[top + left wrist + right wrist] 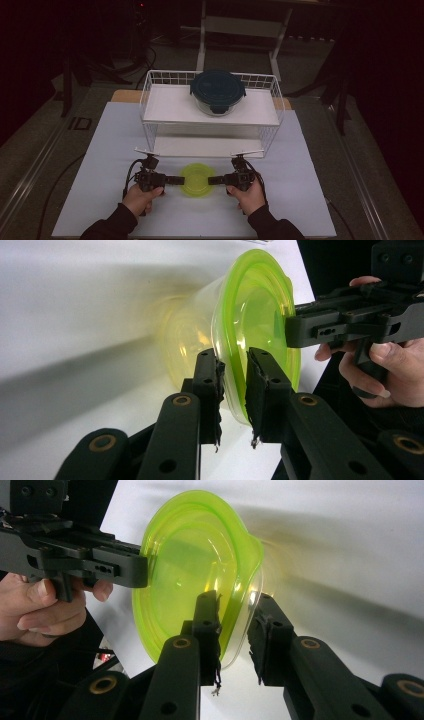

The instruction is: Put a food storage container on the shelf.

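White sheeting is seen covering the surface, which occupies the lower middle of the high view, with a strip of bare wood left showing at its far edge. Dark carpeted floor surrounds it, and the room beyond is dim, with metal frame legs at the upper middle of the frame. No brand, label or readable writing can be made out anywhere.

A white wire rack with two shelves is placed at the centre of the high view. On its upper shelf a round glass container is set, closed with a dark blue clip lid; whether anything is inside cannot be told.

Just below the rack, at the lower centre, a translucent yellow-green bowl is held between the two tools, and nothing is seen in it. The left gripper is brought in from the left of the frame and the right gripper from the right, each held by a hand with a dark sleeve. In the left gripper view, the bowl's rim is pinched between the two black jaws, which are clamped on it. In the right gripper view, the opposite rim sits between the jaws, one against the inside of the wall and the other against the outside, so the bowl is gripped there too.
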